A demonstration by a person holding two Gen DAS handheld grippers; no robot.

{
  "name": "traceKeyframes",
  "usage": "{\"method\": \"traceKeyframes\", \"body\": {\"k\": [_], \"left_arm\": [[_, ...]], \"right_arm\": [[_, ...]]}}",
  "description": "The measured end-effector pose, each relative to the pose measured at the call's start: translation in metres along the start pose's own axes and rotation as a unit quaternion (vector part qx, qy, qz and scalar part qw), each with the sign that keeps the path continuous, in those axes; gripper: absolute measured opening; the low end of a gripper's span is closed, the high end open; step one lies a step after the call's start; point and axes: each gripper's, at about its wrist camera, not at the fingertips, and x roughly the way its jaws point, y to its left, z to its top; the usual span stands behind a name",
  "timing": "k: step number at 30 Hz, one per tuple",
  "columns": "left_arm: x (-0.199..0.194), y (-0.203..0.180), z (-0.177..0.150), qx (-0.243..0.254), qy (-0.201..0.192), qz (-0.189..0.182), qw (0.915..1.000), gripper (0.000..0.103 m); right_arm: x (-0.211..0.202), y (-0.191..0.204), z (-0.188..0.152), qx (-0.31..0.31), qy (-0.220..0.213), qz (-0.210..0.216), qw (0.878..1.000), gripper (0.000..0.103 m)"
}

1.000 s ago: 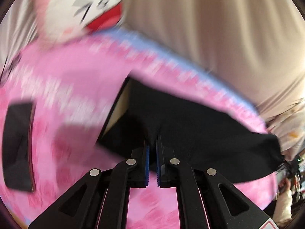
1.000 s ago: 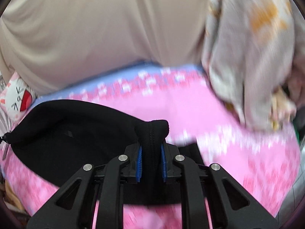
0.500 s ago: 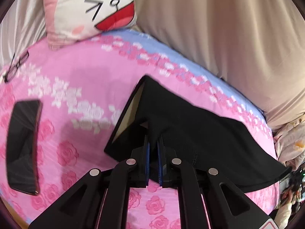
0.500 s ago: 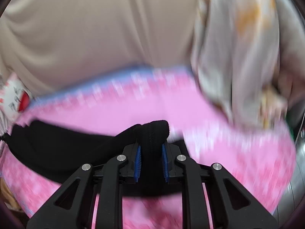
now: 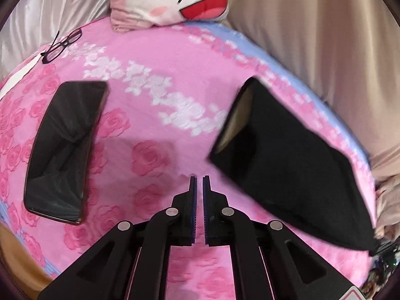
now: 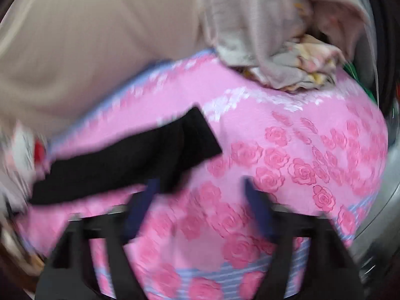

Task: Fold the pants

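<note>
The black pants point(image 5: 287, 155) lie folded flat on the pink rose-patterned bedspread point(image 5: 155, 135), to the right of my left gripper point(image 5: 199, 178). The left gripper is shut and empty, just off the pants' near left corner. In the right wrist view the pants point(image 6: 130, 160) stretch to the left across the bed. My right gripper point(image 6: 200, 185) is open and empty, its blue pads point(image 6: 147, 200) blurred, with the left finger at the pants' near edge.
A black phone point(image 5: 65, 150) lies on the bed at left. Glasses point(image 5: 62, 46) lie near the far left edge. A cartoon-face pillow point(image 5: 175, 0) sits at the back. A beige curtain point(image 6: 87, 37) hangs behind the bed. A pile of clothes point(image 6: 287, 50) sits at the far right.
Both grippers have let go of the pants and pulled back. The right one opened wide; the left one moved left and is shut on nothing. The pants now lie flat.
</note>
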Motion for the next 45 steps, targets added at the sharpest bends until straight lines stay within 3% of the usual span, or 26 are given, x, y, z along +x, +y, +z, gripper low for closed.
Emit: {"method": "traceKeyframes", "body": {"k": [3,4,5,6,7,8,11,13,14,17,19,20,23,25,28,30,31,32,33,34,37,38,39,41,43,45], "left_arm": [[-0.011,-0.026,0.004,0.004,-0.016,-0.047,0.9988,0.006],[-0.011,-0.039,0.005,0.01,-0.015,-0.054,0.9984,0.015],[-0.01,-0.049,0.006,0.013,-0.018,-0.055,0.9982,0.033],[-0.007,-0.062,0.005,0.017,-0.023,-0.058,0.9979,0.043],[-0.002,-0.068,0.004,0.016,-0.024,-0.052,0.9982,0.059],[0.004,-0.076,0.003,0.015,-0.022,-0.041,0.9988,0.059],[0.029,-0.089,-0.004,0.018,0.01,0.001,0.9998,0.059],[0.04,-0.088,-0.01,0.023,0.03,0.025,0.999,0.059],[0.041,-0.088,-0.014,0.033,0.026,0.028,0.9987,0.059],[0.038,-0.087,-0.022,0.053,0.023,0.035,0.9977,0.059],[0.038,-0.083,-0.026,0.054,0.031,0.035,0.9974,0.059],[0.039,-0.081,-0.026,0.054,0.033,0.035,0.9974,0.059],[0.041,-0.083,-0.021,0.049,0.043,0.044,0.9969,0.061],[0.045,-0.086,-0.017,0.043,0.049,0.046,0.9968,0.067],[0.051,-0.092,-0.016,0.043,0.056,0.062,0.9956,0.072],[0.053,-0.097,-0.018,0.052,0.054,0.076,0.9943,0.074],[0.053,-0.097,-0.019,0.055,0.053,0.078,0.994,0.075],[0.054,-0.098,-0.02,0.057,0.051,0.082,0.9937,0.075],[0.054,-0.099,-0.02,0.059,0.049,0.084,0.9935,0.075],[0.054,-0.099,-0.021,0.059,0.049,0.085,0.9934,0.075],[0.053,-0.097,-0.021,0.054,0.047,0.084,0.9939,0.075],[0.053,-0.097,-0.021,0.055,0.046,0.085,0.9938,0.075],[0.054,-0.098,-0.022,0.058,0.046,0.088,0.9934,0.075],[0.055,-0.1,-0.023,0.067,0.044,0.092,0.9925,0.075],[0.055,-0.101,-0.026,0.076,0.041,0.093,0.9919,0.076],[0.055,-0.102,-0.027,0.082,0.04,0.095,0.9913,0.076]], "right_arm": [[0.023,0.008,0.031,0.051,0.023,0.059,0.997,0.081],[0.038,0.01,0.042,0.054,0.04,0.046,0.997,0.081],[0.054,0.014,0.05,0.05,0.06,0.024,0.997,0.081],[0.078,0.02,0.061,0.037,0.087,-0.005,0.995,0.064],[0.093,0.027,0.069,0.025,0.11,-0.015,0.993,0.017],[0.102,0.044,0.081,0.004,0.111,-0.029,0.993,0.005],[0.052,0.118,0.1,-0.125,-0.015,-0.016,0.992,0.006],[0.013,0.151,0.089,-0.225,-0.082,-0.051,0.969,0.007],[0.014,0.146,0.085,-0.231,-0.072,-0.059,0.969,0.007],[0.04,0.077,0.042,-0.221,0.037,-0.153,0.962,0.031],[0.037,0.045,0.012,-0.208,0.07,-0.206,0.954,0.034],[0.025,0.032,0.0,-0.188,0.075,-0.206,0.957,0.034],[0.004,0.018,0.001,-0.111,0.056,-0.149,0.981,0.037],[0.0,0.017,0.017,-0.059,0.04,-0.097,0.993,0.063],[0.025,0.017,0.046,-0.023,0.05,-0.033,0.998,0.073],[0.062,0.016,0.062,-0.008,0.084,-0.02,0.996,0.073],[0.08,0.018,0.062,-0.011,0.111,-0.021,0.994,0.061],[0.1,0.023,0.062,-0.025,0.14,-0.032,0.989,0.043],[0.115,0.037,0.064,-0.053,0.154,-0.052,0.985,0.006],[0.115,0.051,0.069,-0.086,0.14,-0.067,0.984,0.005],[0.058,0.119,0.087,-0.218,-0.014,-0.062,0.974,0.004],[0.052,0.123,0.088,-0.233,-0.032,-0.072,0.969,0.005],[0.054,0.117,0.088,-0.247,-0.033,-0.097,0.963,0.008],[0.085,0.071,0.077,-0.238,0.018,-0.189,0.953,0.025],[0.102,0.027,0.062,-0.206,0.066,-0.244,0.945,0.027],[0.091,0.0,0.05,-0.152,0.064,-0.221,0.961,0.027]]}}
